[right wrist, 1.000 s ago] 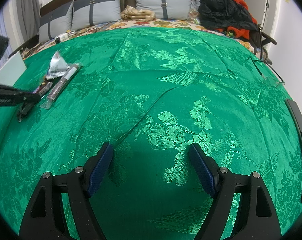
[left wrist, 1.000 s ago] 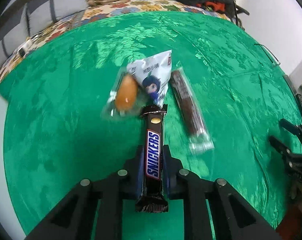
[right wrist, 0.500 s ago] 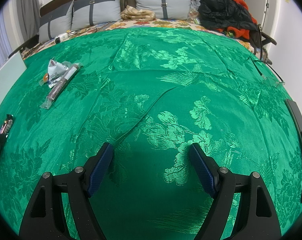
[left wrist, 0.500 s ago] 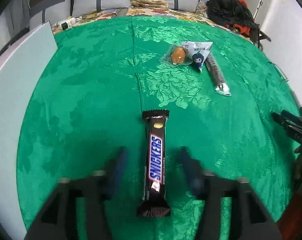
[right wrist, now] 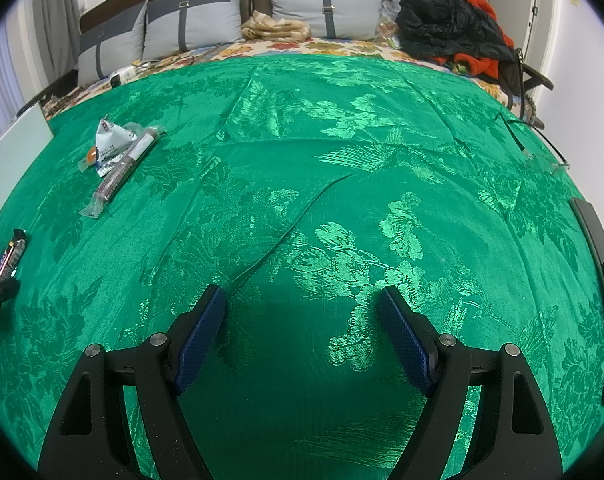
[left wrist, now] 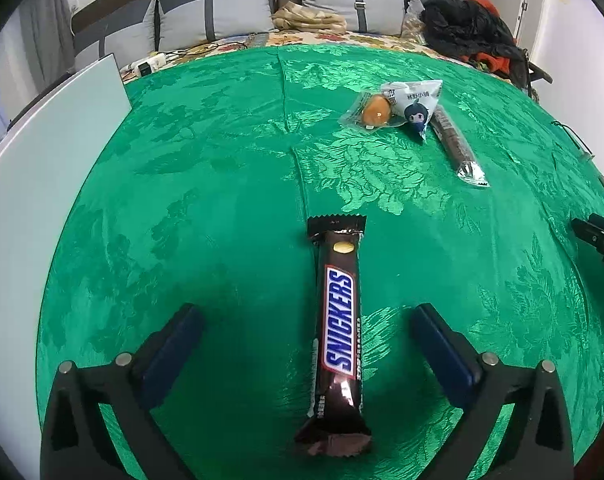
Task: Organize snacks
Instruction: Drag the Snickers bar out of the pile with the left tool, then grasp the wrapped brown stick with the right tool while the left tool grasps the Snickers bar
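Observation:
A brown Snickers bar (left wrist: 339,328) lies lengthwise on the green cloth (left wrist: 206,208), between the fingers of my left gripper (left wrist: 307,340), which is open and not touching it. Farther off lie a clear packet with an orange snack (left wrist: 373,111), a white packet with a cartoon face (left wrist: 415,104) and a long dark bar in clear wrap (left wrist: 455,146). My right gripper (right wrist: 302,324) is open and empty over bare cloth. In its view the Snickers bar (right wrist: 8,256) is at the far left and the pile of snacks (right wrist: 116,152) at the upper left.
A white board (left wrist: 42,184) stands along the cloth's left edge. Grey cushions (right wrist: 194,24), a folded beige cloth (right wrist: 276,30) and a black and orange jacket (right wrist: 457,28) lie at the back. A dark flat device (right wrist: 597,236) sits at the right edge.
My left gripper carried the Snickers bar back from the snack pile, set it on the cloth nearer the front and opened. The right gripper has not moved.

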Tool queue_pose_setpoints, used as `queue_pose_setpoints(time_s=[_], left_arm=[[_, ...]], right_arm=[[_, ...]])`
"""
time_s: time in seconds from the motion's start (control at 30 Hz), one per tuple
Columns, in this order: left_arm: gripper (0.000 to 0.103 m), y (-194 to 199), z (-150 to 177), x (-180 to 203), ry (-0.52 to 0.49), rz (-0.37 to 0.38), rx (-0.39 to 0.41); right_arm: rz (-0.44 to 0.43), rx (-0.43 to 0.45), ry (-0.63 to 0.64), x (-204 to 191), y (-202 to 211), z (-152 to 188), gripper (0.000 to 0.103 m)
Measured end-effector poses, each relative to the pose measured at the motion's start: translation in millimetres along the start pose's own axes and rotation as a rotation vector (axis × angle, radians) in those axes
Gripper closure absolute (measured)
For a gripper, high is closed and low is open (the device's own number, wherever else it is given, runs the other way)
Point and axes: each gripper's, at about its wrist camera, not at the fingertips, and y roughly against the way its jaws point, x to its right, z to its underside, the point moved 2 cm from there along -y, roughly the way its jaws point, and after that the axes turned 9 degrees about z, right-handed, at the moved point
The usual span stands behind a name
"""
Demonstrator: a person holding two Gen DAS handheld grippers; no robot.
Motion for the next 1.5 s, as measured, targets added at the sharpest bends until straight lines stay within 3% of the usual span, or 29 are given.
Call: queue_pose_setpoints(time_s=[0.67, 0.77, 0.9, 1.03, 1.13, 1.2, 1.33, 1.43, 1.5], left_arm=[[0.0, 1.1, 4.3, 1.9, 0.006, -0.004, 0.023], [0.0, 1.1, 4.4, 1.7, 0.006, -0.004, 0.022], [0.0, 1.2, 4.5, 1.8, 0.006, -0.004, 0.023], [0.0, 1.2, 4.5, 1.7, 0.006, -0.004, 0.023], [0.0, 1.2, 4.6, 1.7, 0.005, -0.004, 0.023], [0.0, 1.2, 4.7, 1.7, 0.006, -0.003, 0.023], [0.0, 1.2, 4.7, 1.8, 0.006, -0.004, 0.024], [0.0, 1.1, 4.9, 2.0, 0.006, -0.004, 0.024], [0.0, 1.2, 5.0, 1.7, 0.006, -0.004, 0.024]], right_arm=[[0.003, -0.001, 0.003, -0.3, -0.3, 0.2, 0.02], [-0.026, -0.006, 0.006, 0.5, -1.0, -0.4, 0.014], [-0.055, -0.048, 0.0, -5.9, -2.9, -14.3, 0.015], [-0.172, -0.051, -0.078, -39.4, 5.8, -54.2, 0.016], [-0.269, -0.138, -0.063, -93.7, -7.5, -86.3, 0.018], [-0.265, -0.209, -0.013, -127.3, -22.7, -97.0, 0.018], [-0.165, -0.225, 0.074, -165.3, -38.0, -103.3, 0.019], [-0.117, -0.23, 0.094, -174.6, -43.9, -101.9, 0.029], [-0.069, -0.206, 0.128, -175.4, -41.9, -102.3, 0.058]])
